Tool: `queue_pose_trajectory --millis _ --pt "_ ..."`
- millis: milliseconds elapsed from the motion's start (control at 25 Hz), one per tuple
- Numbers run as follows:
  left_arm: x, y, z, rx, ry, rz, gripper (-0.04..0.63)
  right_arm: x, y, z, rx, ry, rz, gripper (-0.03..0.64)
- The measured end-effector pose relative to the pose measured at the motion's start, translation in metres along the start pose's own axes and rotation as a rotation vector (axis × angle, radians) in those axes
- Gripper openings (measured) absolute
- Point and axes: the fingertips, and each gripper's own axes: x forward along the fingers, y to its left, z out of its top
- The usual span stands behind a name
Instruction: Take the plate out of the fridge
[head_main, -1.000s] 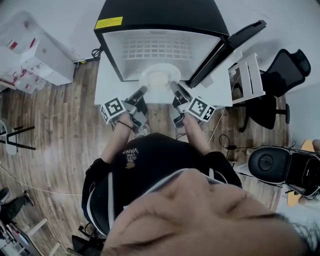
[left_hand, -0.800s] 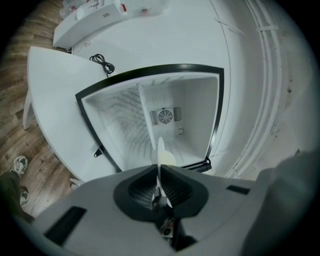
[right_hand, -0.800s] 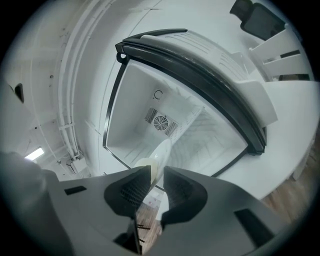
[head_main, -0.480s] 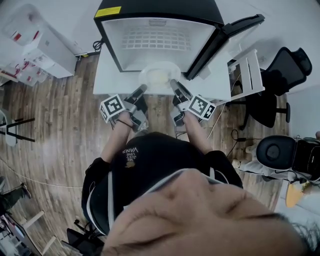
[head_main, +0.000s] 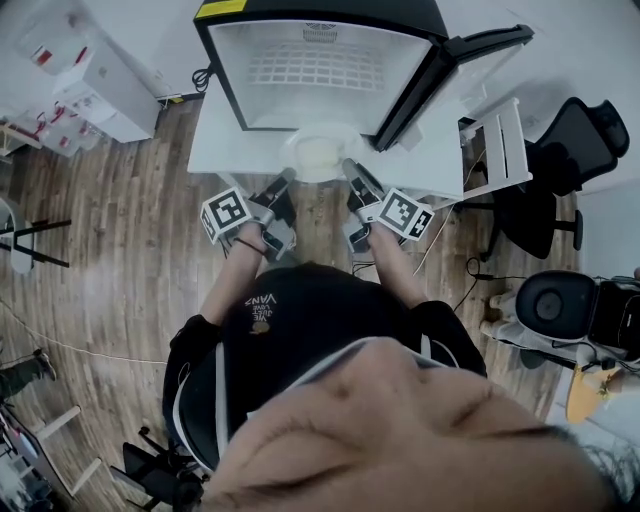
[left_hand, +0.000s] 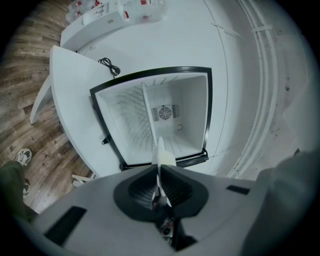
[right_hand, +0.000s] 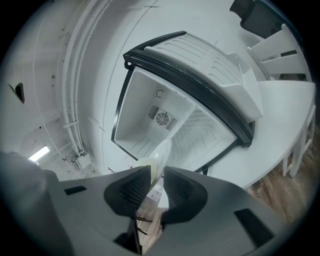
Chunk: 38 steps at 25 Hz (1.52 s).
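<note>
Two claws hold the plate (head_main: 317, 153) for me: my left claw (head_main: 288, 178) is clamped on one rim, my right claw (head_main: 347, 165) on the opposite rim (edge-on between the pads). It hangs just outside the open fridge (head_main: 320, 70), over the white worktop (head_main: 215, 155).
</note>
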Motion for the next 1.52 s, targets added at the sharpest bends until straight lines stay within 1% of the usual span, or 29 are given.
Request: queue_pose_trajectory --millis 320,520,720,880,1200,1520 --pt "-0.019 0.003 -0.006 -0.005 -0.029 0.008 0.035 -0.003 0.006 -0.016 0.005 0.024 0.022 0.086" --pt "-0.034 0.008 -0.003 -0.009 -0.028 0.019 0.035 -0.001 0.012 -0.030 0.009 0.025 0.016 0.086" --pt "-0.035 0.008 0.001 -0.014 -0.003 -0.004 0.035 -0.001 0.015 -0.033 0.010 0.004 -0.004 0.086" --pt "-0.040 0.008 0.007 -0.014 0.022 0.005 0.035 0.001 0.021 -0.036 0.014 -0.019 -0.019 0.086" --pt "-0.051 0.007 0.015 -0.010 0.067 -0.001 0.035 0.001 0.032 -0.048 0.024 -0.056 -0.048 0.086" --pt "-0.058 0.006 0.013 -0.012 0.093 -0.014 0.034 -0.005 0.036 -0.056 0.023 -0.073 -0.068 0.086"
